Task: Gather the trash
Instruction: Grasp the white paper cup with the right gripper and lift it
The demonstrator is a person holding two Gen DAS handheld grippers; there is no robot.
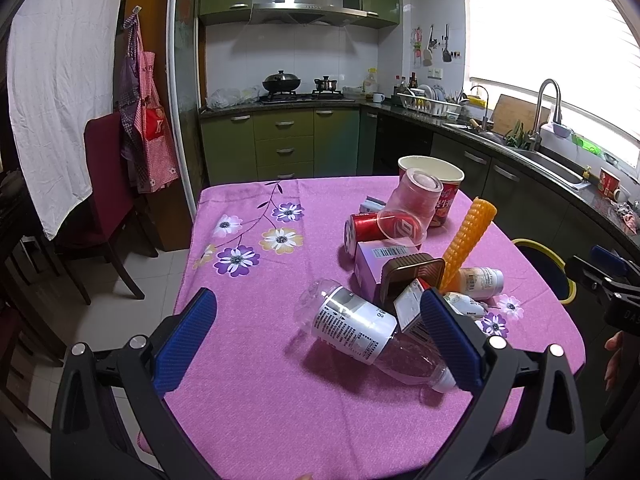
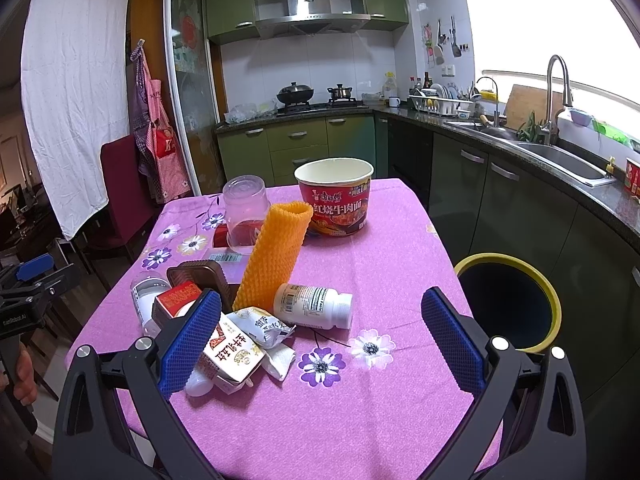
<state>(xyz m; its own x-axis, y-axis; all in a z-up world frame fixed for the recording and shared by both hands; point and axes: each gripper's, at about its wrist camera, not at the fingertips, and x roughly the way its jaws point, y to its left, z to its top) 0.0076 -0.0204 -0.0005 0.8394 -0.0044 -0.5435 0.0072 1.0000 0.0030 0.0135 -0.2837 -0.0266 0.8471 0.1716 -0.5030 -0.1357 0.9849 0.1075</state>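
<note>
Two hand-held grippers, left (image 1: 318, 334) and right (image 2: 320, 340), gaped wide, empty; one bin (image 2: 549, 300) stood beside the worktop (image 2: 384, 264) edge, one bottle (image 1: 360, 330) lay flat.

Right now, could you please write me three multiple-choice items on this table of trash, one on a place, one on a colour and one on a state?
1. Where is the trash bin?
A. On the table
B. On the floor off the table's right edge
C. Under the sink tap

2. What colour is the ribbed foam sleeve?
A. Orange
B. Green
C. White

3. How do the right tongs stand?
A. Shut on the white pill bottle
B. Shut on the milk carton
C. Open, holding nothing

Answers:
1 B: the yellow-rimmed bin sits lower than the purple tablecloth, beside its right edge.
2 A: the sleeve stands orange among the pile, leaning up from the brown tray.
3 C: the blue pads are wide apart, with the white pill bottle and milk carton lying free on the cloth.
</note>
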